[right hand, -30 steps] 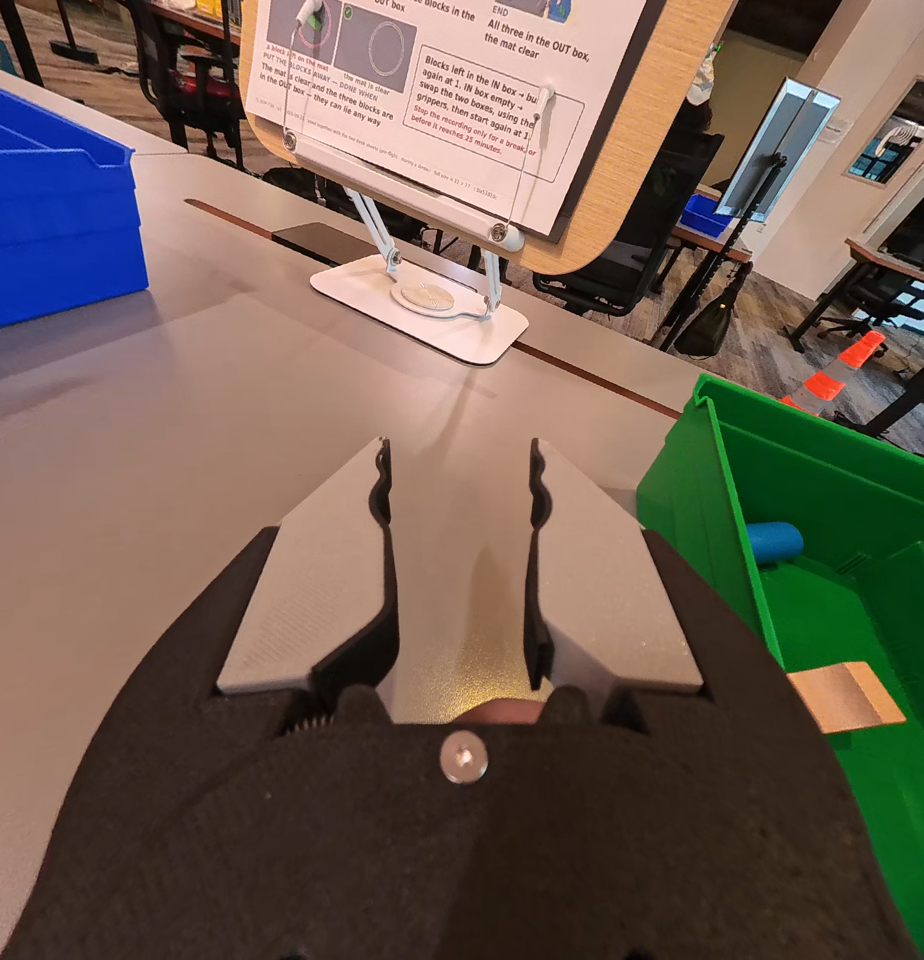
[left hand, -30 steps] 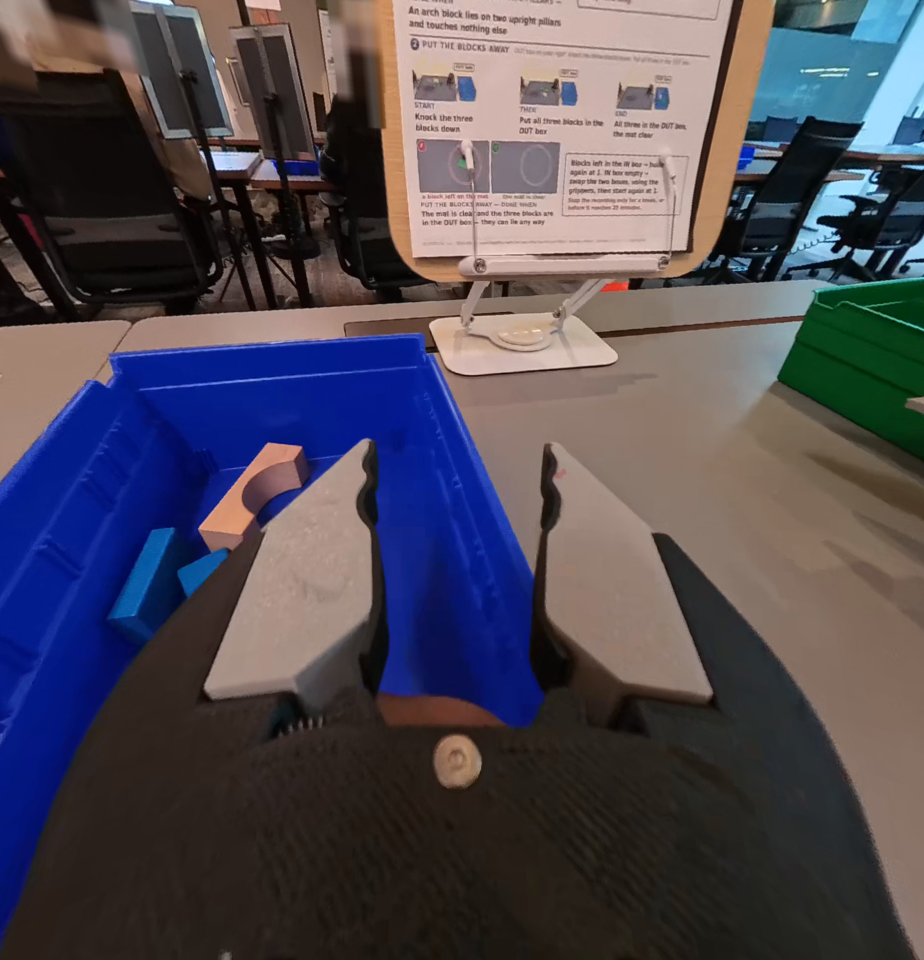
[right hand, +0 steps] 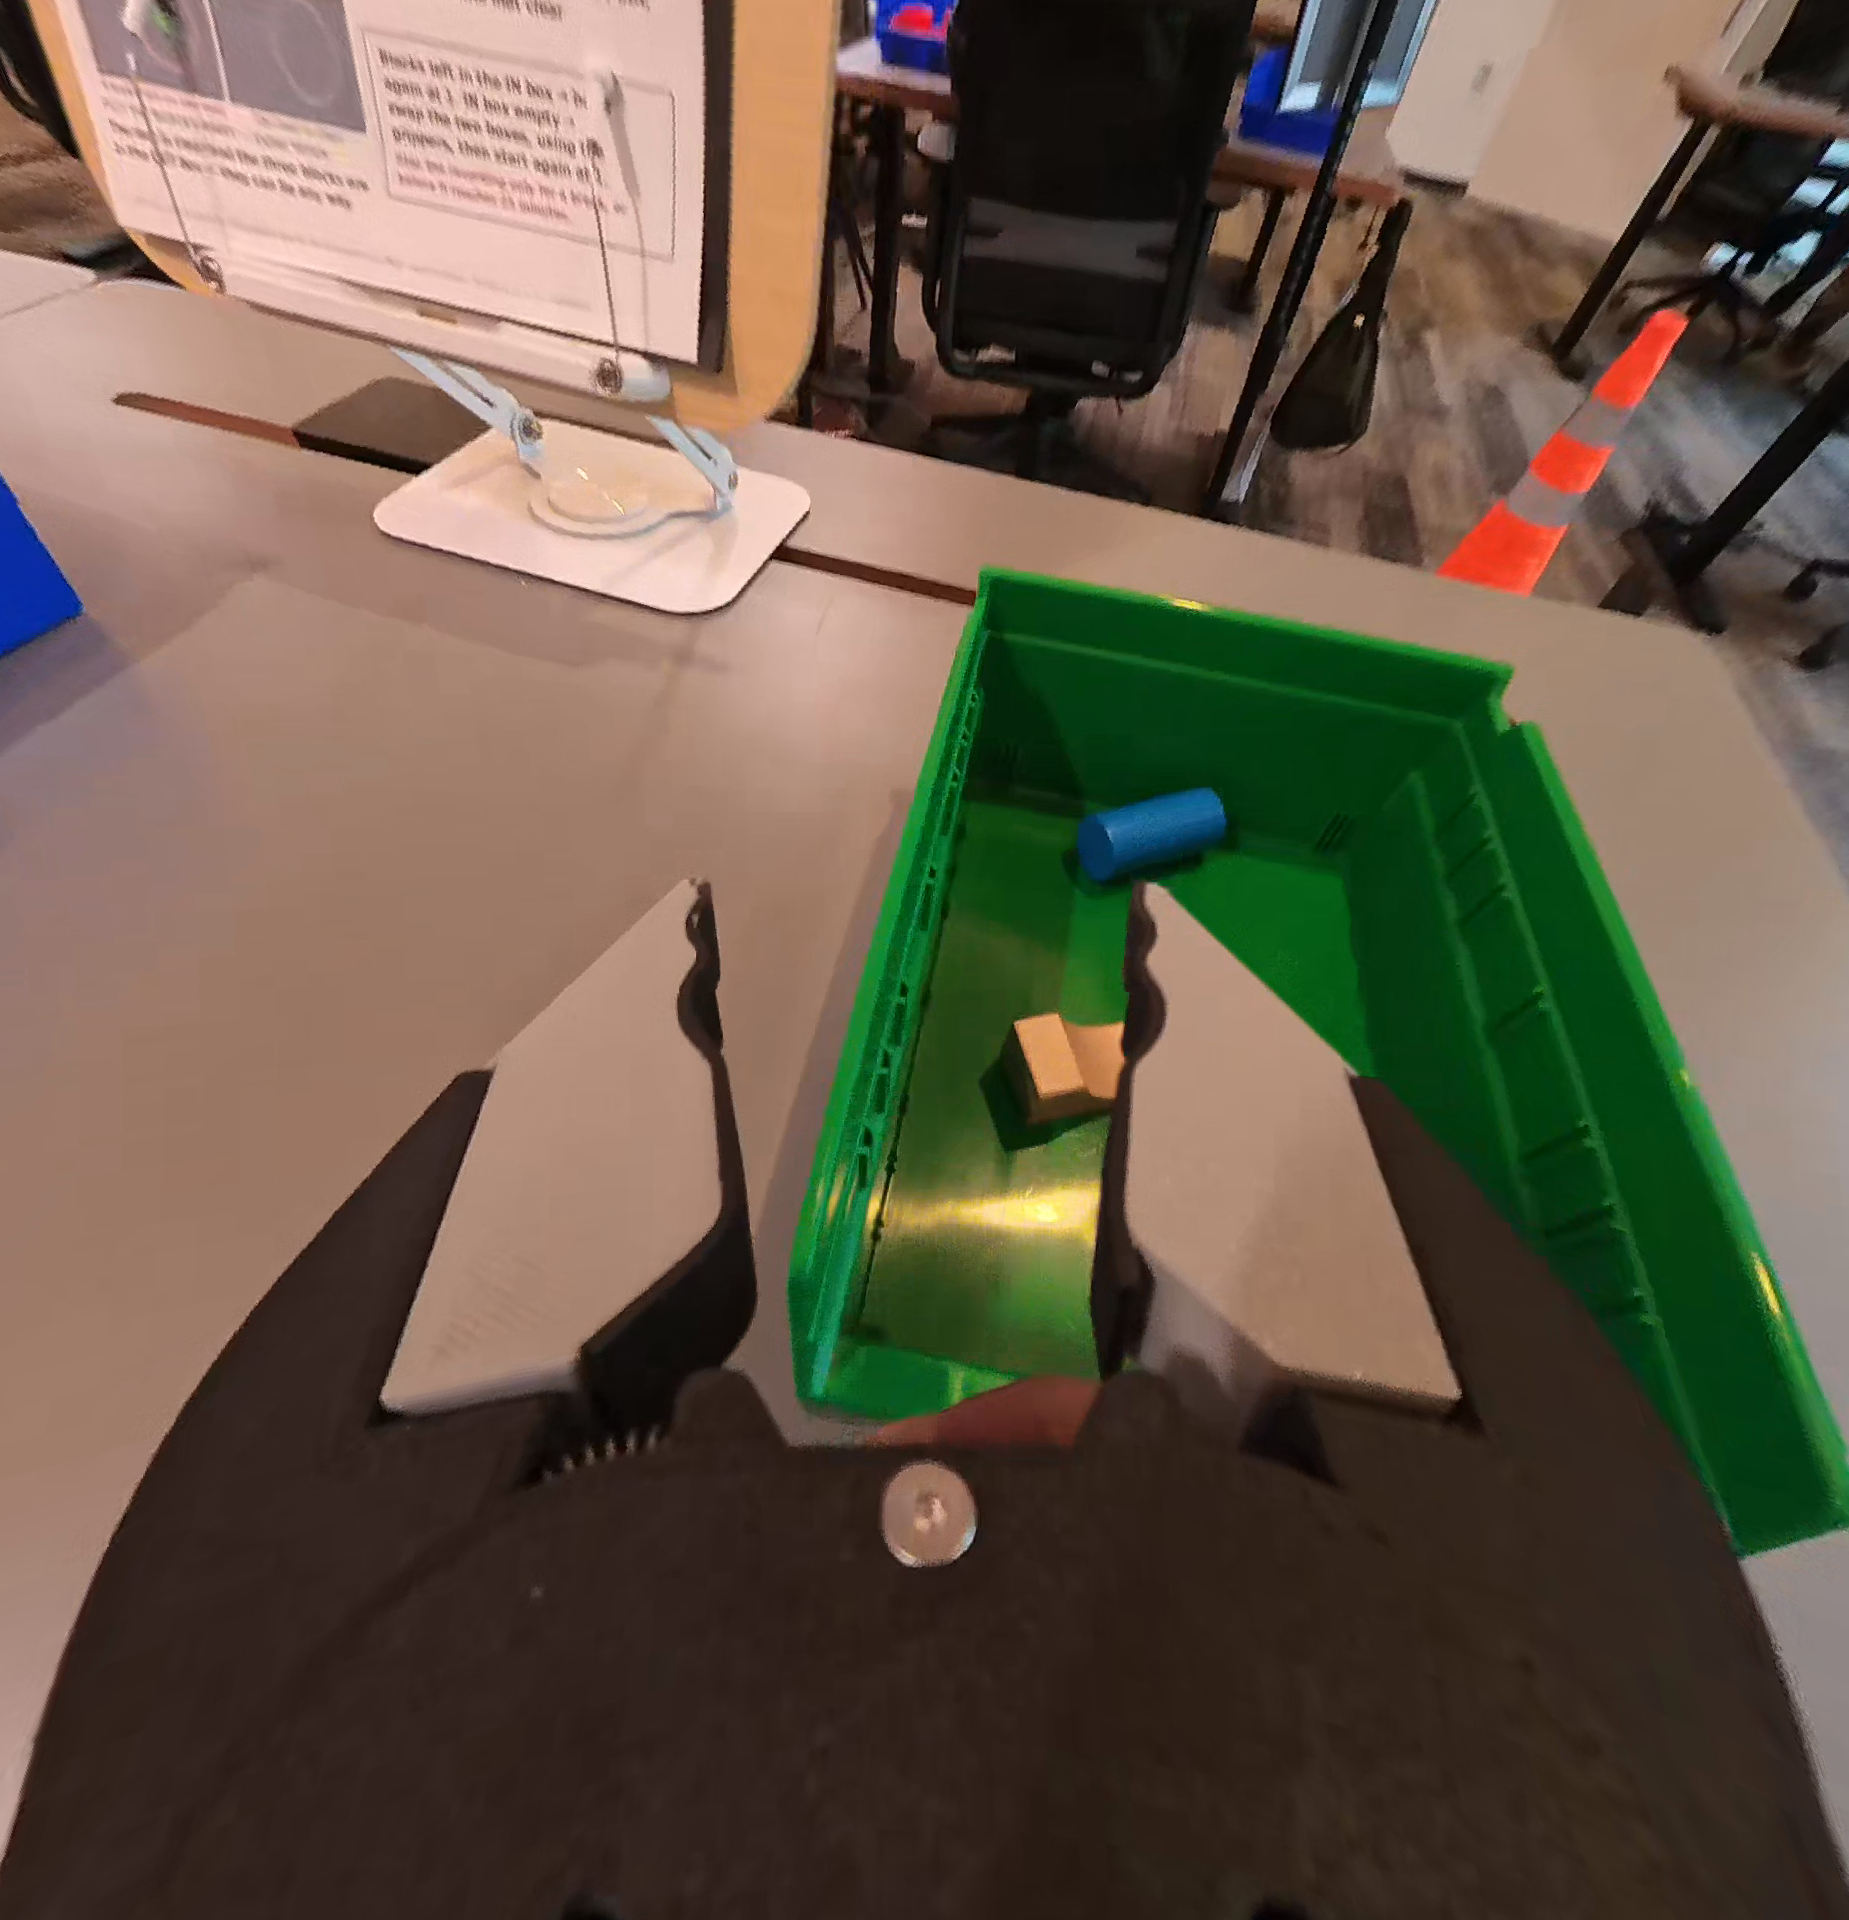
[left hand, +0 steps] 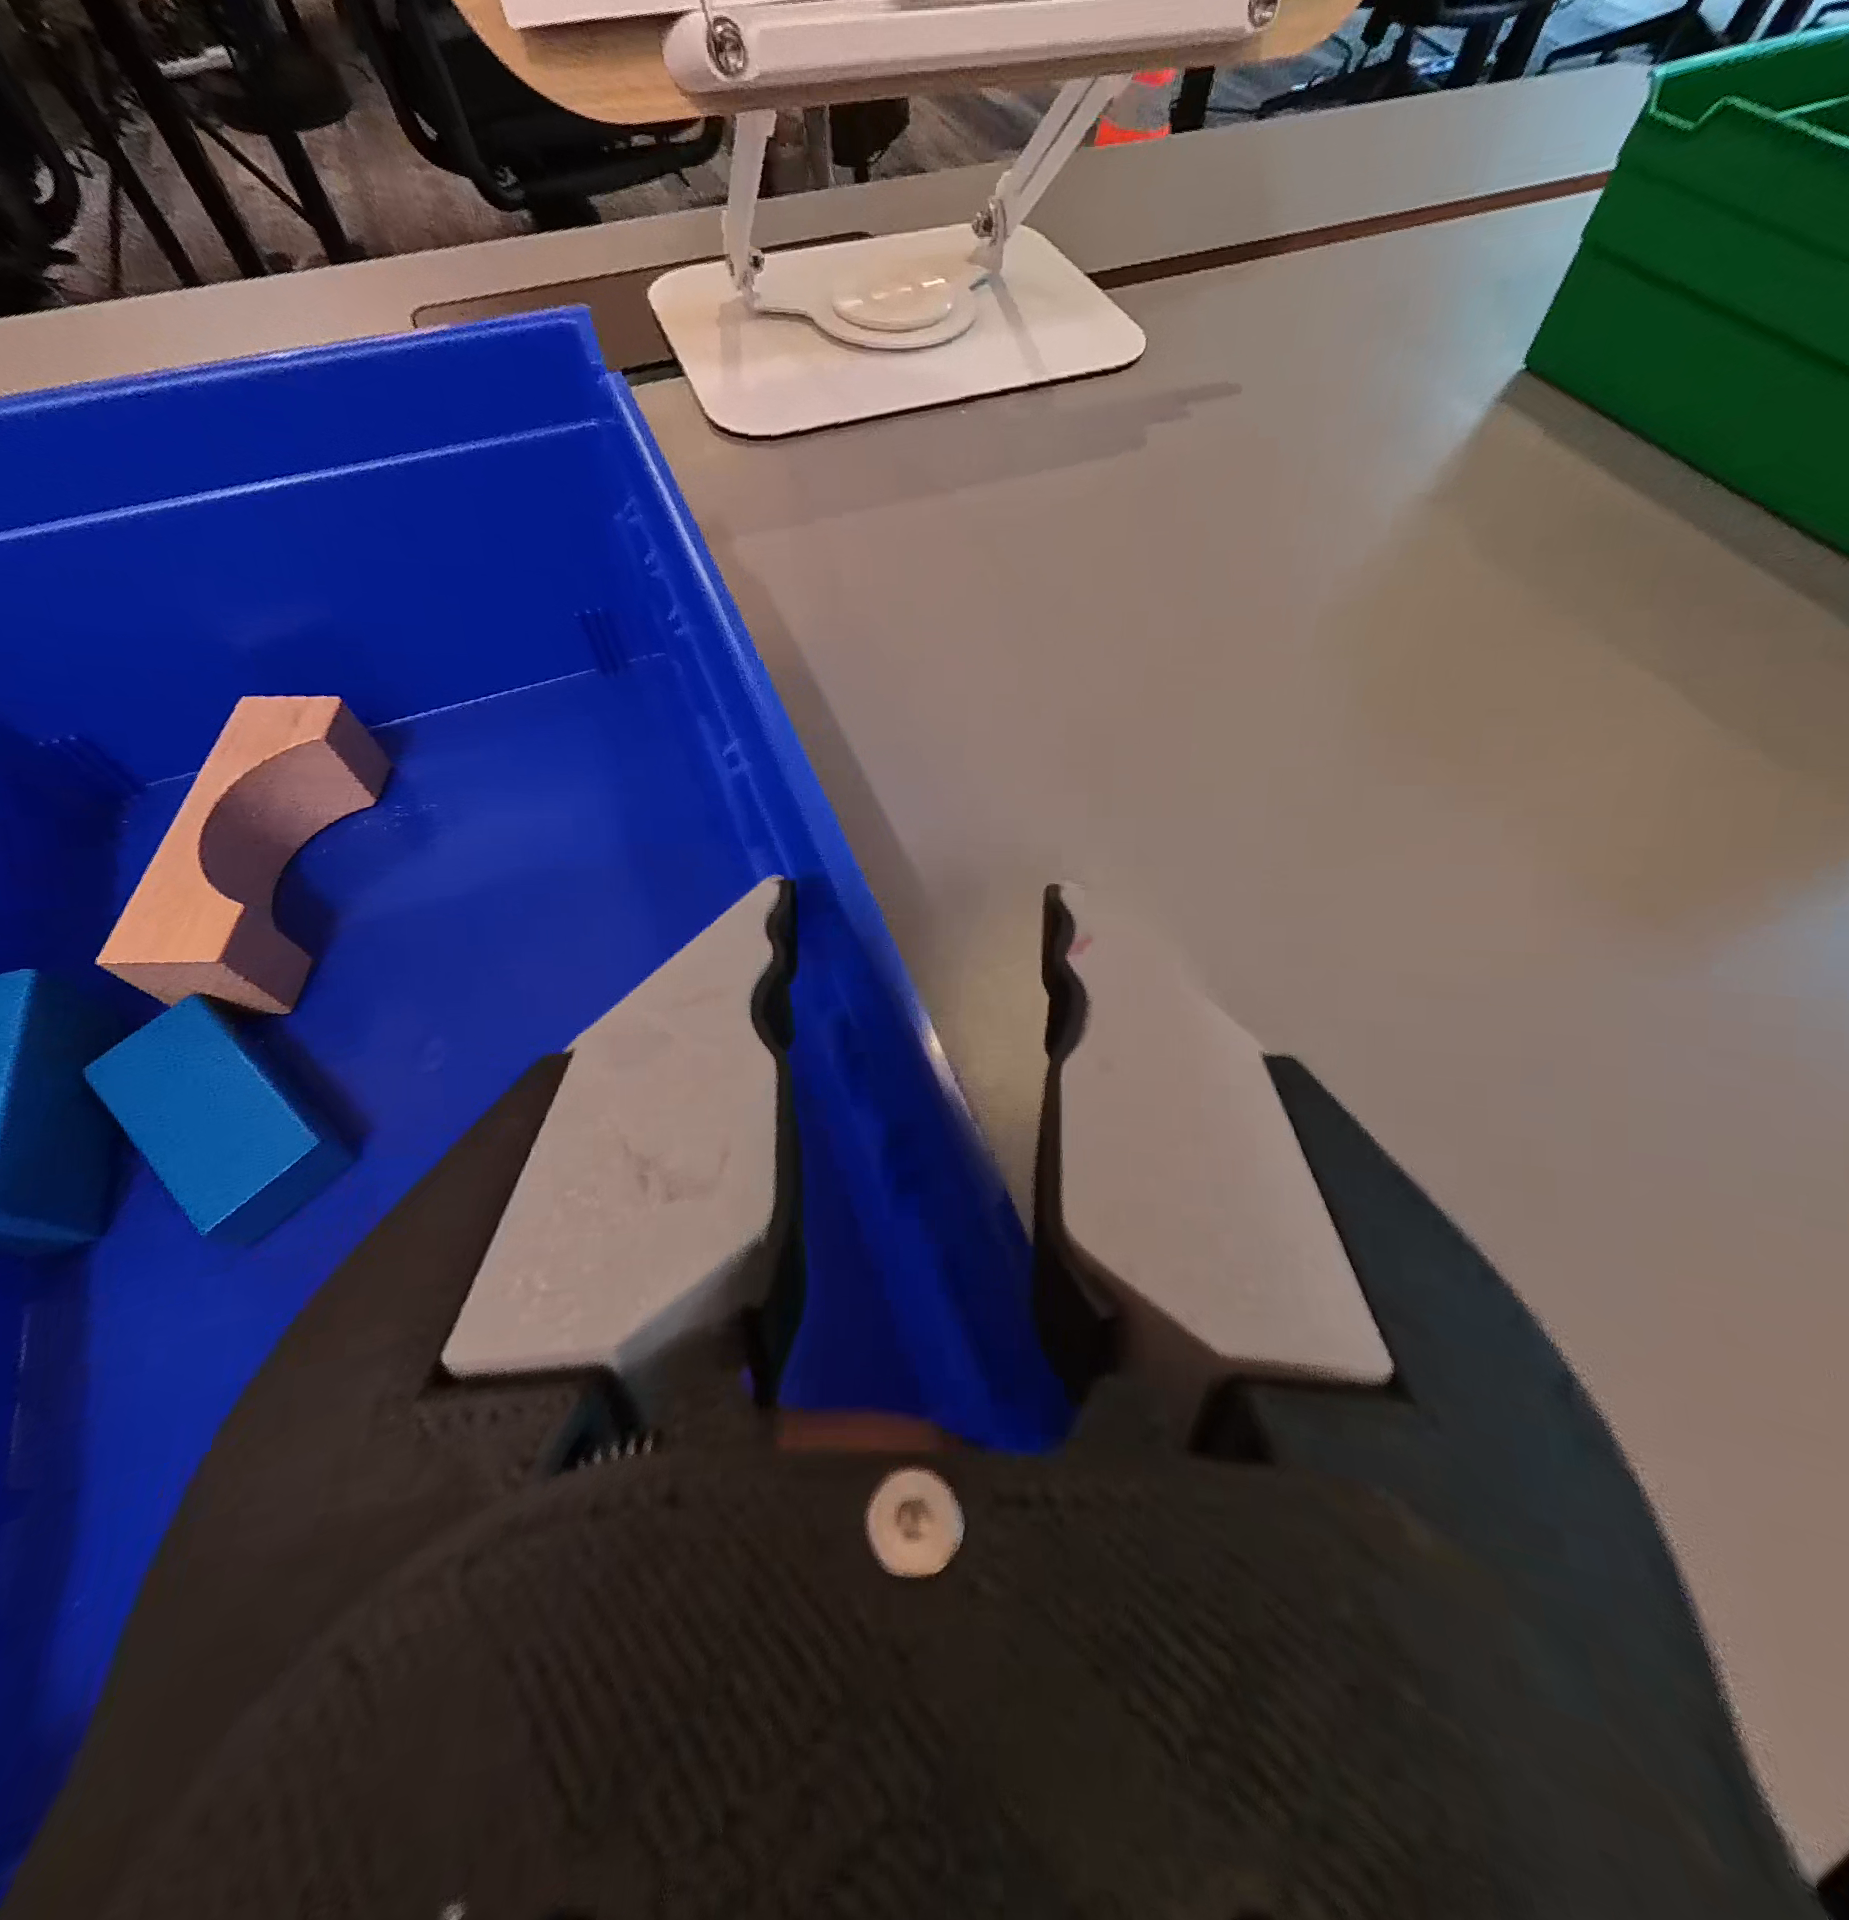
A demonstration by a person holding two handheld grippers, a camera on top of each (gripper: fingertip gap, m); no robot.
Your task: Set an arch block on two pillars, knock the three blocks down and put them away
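Note:
In the left wrist view a blue bin [left hand: 691, 582] holds a wooden arch block [left hand: 234, 862] and two blue blocks [left hand: 213, 1112] lying flat. My left gripper [left hand: 915, 904] is open and straddles the bin's right wall. One finger is inside and one outside, and table shows between the wall and the outer pad. In the right wrist view a green bin [right hand: 1242, 634] holds a blue cylinder [right hand: 1154, 831] and a wooden block [right hand: 1050, 1070], which my finger partly hides. My right gripper [right hand: 920, 899] is wide open and straddles the green bin's left wall without touching it.
A white stand [left hand: 899, 332] with an instruction board sits at the back of the grey table [left hand: 1315, 831]; it also shows in the right wrist view [right hand: 587, 520]. The green bin's side [left hand: 1730, 260] is at the right. Chairs and an orange cone [right hand: 1564, 457] stand beyond the table. Tip to tip, the grippers are about 45 centimetres apart.
My left gripper has tipped down over the blue bin's right wall and its jaws have narrowed. My right gripper has moved right over the green bin's left wall and opened wider.

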